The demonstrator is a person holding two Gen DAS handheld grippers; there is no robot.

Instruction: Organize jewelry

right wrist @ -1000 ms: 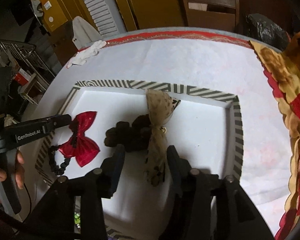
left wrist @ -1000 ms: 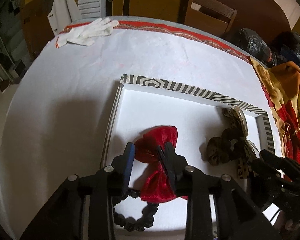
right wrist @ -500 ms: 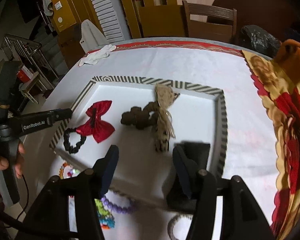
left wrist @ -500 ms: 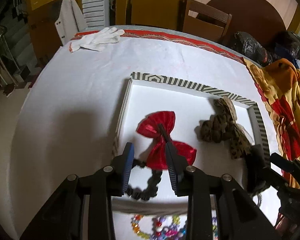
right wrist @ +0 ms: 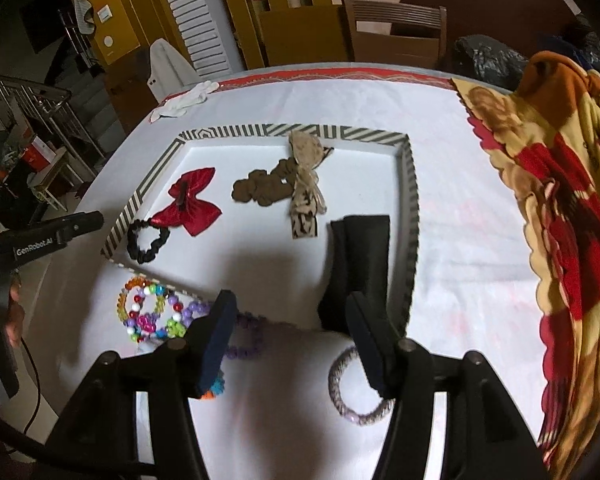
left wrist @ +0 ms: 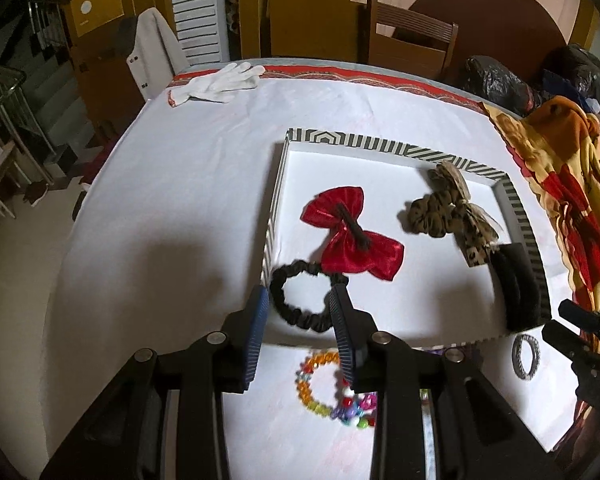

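A striped-rim white tray holds a red bow, a black scrunchie, a leopard-print bow and scrunchie and a black band. Colourful bead bracelets and a woven bangle lie on the cloth in front of the tray. My left gripper is open and empty above the tray's near edge. My right gripper is open and empty above the near rim.
A white glove lies at the table's far left edge. A red and yellow patterned cloth drapes the right side. A wooden chair stands behind the table. The left gripper's side shows in the right wrist view.
Both grippers have pulled back and up from the tray. The left gripper has left the red bow in the tray. The bracelets and bangle in front of the tray came into view.
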